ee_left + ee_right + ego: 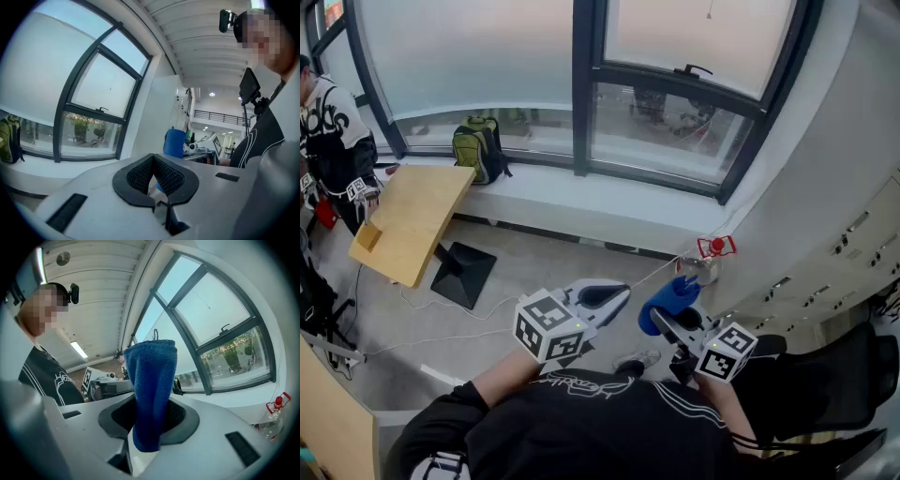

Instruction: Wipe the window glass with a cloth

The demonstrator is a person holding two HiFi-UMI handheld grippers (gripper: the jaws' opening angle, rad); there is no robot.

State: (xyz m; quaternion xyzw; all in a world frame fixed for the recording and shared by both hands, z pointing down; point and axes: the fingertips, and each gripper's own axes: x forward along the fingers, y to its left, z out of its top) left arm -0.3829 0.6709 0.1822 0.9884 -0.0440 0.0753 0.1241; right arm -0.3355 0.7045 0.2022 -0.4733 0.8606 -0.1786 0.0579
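Note:
The window glass (675,122) spans the far wall above a white sill and also shows in the left gripper view (89,131) and the right gripper view (234,357). A blue cloth (670,298) stands upright in my right gripper (667,323), whose jaws are shut on its lower part. From that gripper's camera the cloth (151,390) rises as a folded roll out of the right gripper (149,420). My left gripper (617,296) is held beside it, well short of the glass. The left gripper (153,161) is shut and holds nothing, with the cloth (175,143) visible beyond it.
A green backpack (478,148) rests on the sill (581,199). A tilted wooden tabletop (412,220) on a black base stands at left, with another person (328,131) behind it. A red-capped spray bottle (711,258) stands on the floor by the wall. A black chair (834,384) is at right.

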